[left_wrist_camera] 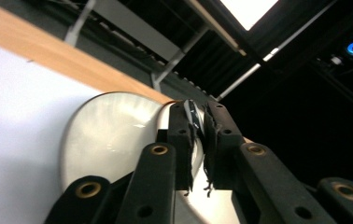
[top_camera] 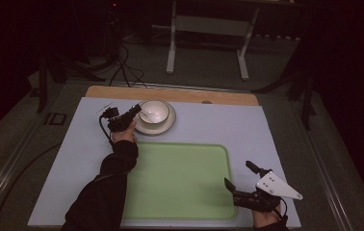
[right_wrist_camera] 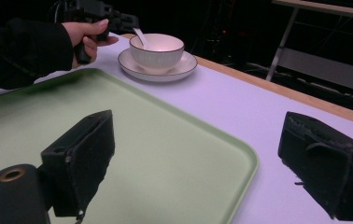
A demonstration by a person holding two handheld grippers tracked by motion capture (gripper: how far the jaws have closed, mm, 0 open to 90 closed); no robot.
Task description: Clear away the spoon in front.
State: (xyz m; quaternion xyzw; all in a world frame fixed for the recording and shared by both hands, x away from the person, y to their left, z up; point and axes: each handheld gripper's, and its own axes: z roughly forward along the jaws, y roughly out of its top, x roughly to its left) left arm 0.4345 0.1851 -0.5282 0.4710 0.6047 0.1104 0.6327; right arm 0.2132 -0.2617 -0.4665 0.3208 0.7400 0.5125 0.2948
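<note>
i see a white bowl (top_camera: 154,111) on a saucer (top_camera: 169,126) near the worktop's (top_camera: 247,130) far edge, beside the green tray's (top_camera: 180,180) far left corner. my left gripper (top_camera: 135,111) pinches the spoon (top_camera: 145,115) handle at the bowl's rim; the handle slants up leftward. my right gripper (top_camera: 239,176) hangs wide apart, empty, over the tray's near right corner.

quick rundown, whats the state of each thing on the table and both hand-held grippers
left hand-held gripper: shut on the spoon handle at the bowl's rim
right hand-held gripper: open, holding nothing, at the tray's near right corner
spoon: in the bowl, handle pinched
bowl: upright on the saucer
saucer: flat on the table, beyond the tray
tray: flat, nothing on it
</note>
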